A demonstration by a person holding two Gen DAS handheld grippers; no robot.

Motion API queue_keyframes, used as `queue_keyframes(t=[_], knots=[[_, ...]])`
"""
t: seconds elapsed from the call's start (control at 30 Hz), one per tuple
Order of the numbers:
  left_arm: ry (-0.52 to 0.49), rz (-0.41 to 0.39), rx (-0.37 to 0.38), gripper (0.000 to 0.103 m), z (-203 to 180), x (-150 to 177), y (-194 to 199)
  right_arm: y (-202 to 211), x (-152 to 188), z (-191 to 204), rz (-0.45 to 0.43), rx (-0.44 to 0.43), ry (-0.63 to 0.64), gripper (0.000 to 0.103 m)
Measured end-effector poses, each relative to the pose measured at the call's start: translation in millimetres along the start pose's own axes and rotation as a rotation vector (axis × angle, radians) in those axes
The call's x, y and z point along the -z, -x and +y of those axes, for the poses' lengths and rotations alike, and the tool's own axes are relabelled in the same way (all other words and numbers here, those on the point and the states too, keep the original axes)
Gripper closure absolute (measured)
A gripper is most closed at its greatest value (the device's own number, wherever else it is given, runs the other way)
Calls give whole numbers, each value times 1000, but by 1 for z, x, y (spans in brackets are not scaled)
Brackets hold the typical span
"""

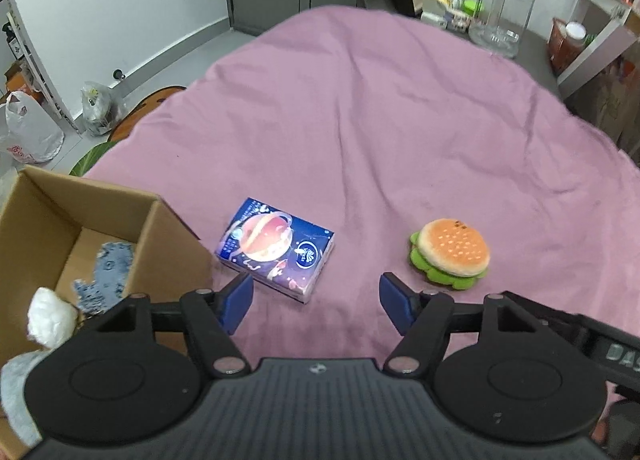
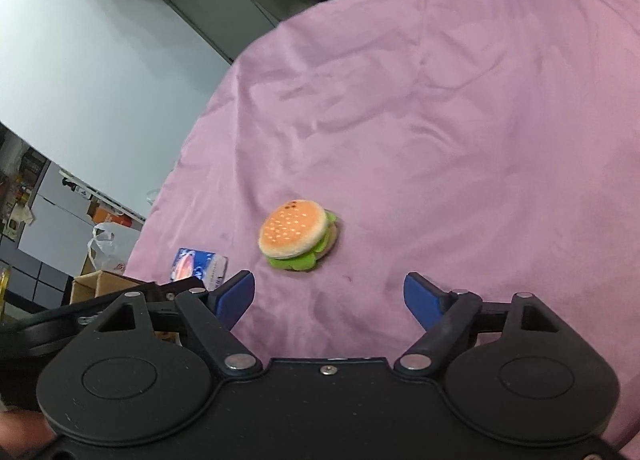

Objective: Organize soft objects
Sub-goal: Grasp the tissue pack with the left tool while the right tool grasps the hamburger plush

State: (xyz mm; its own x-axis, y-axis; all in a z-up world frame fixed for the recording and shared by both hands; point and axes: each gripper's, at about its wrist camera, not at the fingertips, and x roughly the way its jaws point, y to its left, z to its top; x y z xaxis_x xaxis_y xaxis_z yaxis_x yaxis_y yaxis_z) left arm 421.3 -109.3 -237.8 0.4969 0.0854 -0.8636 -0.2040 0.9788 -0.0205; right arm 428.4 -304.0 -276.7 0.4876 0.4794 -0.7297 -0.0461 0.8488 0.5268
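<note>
**Left wrist view: tissue pack and toy burger on the pink cloth, both my grippers empty**

Left wrist view. The tissue pack (image 1: 276, 250), dark blue with a planet print, lies flat on the pink cloth (image 1: 360, 120), just ahead of my left gripper (image 1: 316, 302). My jaws there stand apart with nothing between them; the pack's near corner sits just beyond the left fingertip (image 1: 238, 300), not touching. The toy burger (image 1: 450, 252) lies to the right of the pack, well apart from it, bun up, green lettuce rim showing.

The cardboard box (image 1: 168, 244) stands open at the left, just beside the pack. Inside it: a blue-grey fuzzy cloth (image 1: 106, 274) and something white and fluffy (image 1: 50, 318) at the near edge.

Right wrist view, somewhat blurred. My right gripper (image 2: 330, 298) hangs over the cloth, jaws released, empty. The burger lies ahead, slightly left of centre, clear of both fingertips. The tissue pack shows further left, partly hidden behind my other gripper.

Far edge: a clear jar (image 1: 504, 6). White plastic bag (image 1: 28, 128) on the floor, left.
</note>
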Motion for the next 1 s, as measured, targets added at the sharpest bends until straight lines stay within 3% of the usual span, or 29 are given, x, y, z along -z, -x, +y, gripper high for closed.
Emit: queue_keyframes(t=[0.3, 0.7, 0.83, 0.9, 1.0], knots=[[18, 58, -22, 31, 0, -3, -39, -9, -2, -5, 0, -12, -16, 21], [178, -22, -47, 27, -6, -32, -52, -14, -6, -11, -20, -18, -32, 20], [183, -37, -76, 27, -7, -39, -55, -17, -7, -9, -34, -12, -19, 20], [193, -41, -73, 28, -3, -40, -57, -19, -8, -6, -42, -6, 7, 20], [212, -23, -63, 39, 2, -37, -61, -20, -7, 1, -44, -21, 43, 22]])
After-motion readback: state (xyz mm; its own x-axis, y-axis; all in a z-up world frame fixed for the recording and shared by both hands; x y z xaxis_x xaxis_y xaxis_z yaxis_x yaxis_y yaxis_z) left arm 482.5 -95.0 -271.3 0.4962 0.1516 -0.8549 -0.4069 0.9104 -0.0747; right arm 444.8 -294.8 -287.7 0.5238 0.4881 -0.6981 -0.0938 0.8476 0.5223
